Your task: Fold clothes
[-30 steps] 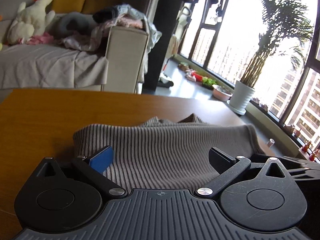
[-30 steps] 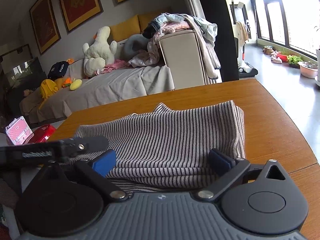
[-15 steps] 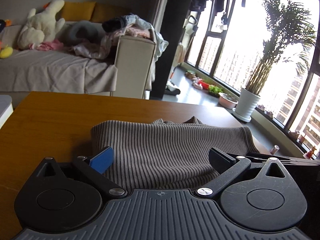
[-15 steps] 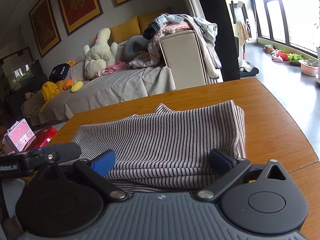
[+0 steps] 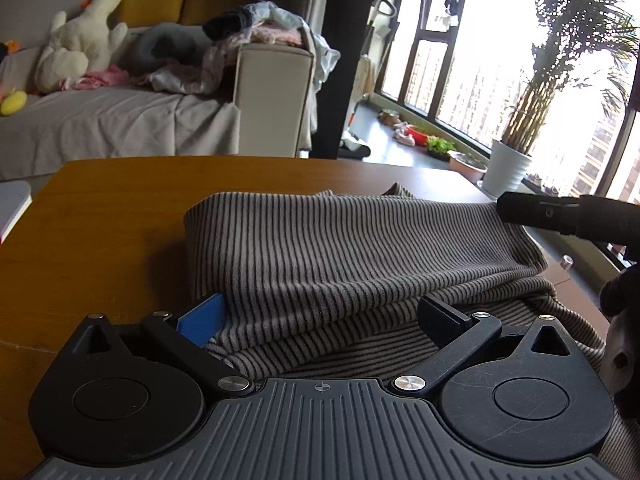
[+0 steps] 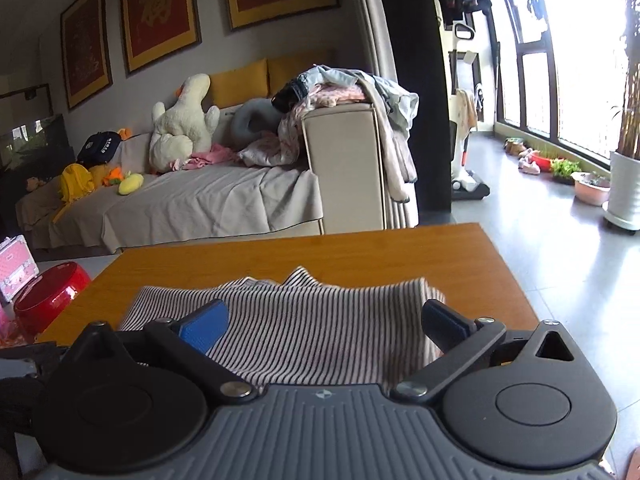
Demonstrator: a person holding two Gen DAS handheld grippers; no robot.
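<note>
The left gripper [image 5: 320, 320] sits low over the near edge of the striped garment [image 5: 352, 248], its fingers spread wide with the knit lying between them; neither the blue pad nor the dark one pinches the cloth, though the blue pad is tucked against a fold at the garment's near left corner. The right gripper [image 6: 324, 324] is likewise wide apart and holds nothing, hovering above the garment's near edge, which looks slightly blurred in its view.

The striped garment [image 6: 304, 312] lies folded into a layered rectangle on the wooden worktop [image 5: 100, 216], with a thicker upper layer overhanging a flatter one nearest the left gripper. A small peak of fabric pokes up along the garment's far edge. In the left wrist view, a black bar of the other tool [image 5: 560, 216] reaches in over the garment's right end, with a dark gloved hand [image 5: 624, 320] below it at the frame edge.

Beyond the garment, bare worktop [image 6: 320, 252] runs to its far edge. Past that stands a grey-covered sofa [image 6: 200, 204] carrying a white plush duck [image 6: 180, 132] and a heap of clothes [image 6: 344, 92] on its armrest. To the right of the garment, by the windows, is a potted plant [image 5: 516, 160]; to the left, on the floor, a red stool [image 6: 48, 292].
</note>
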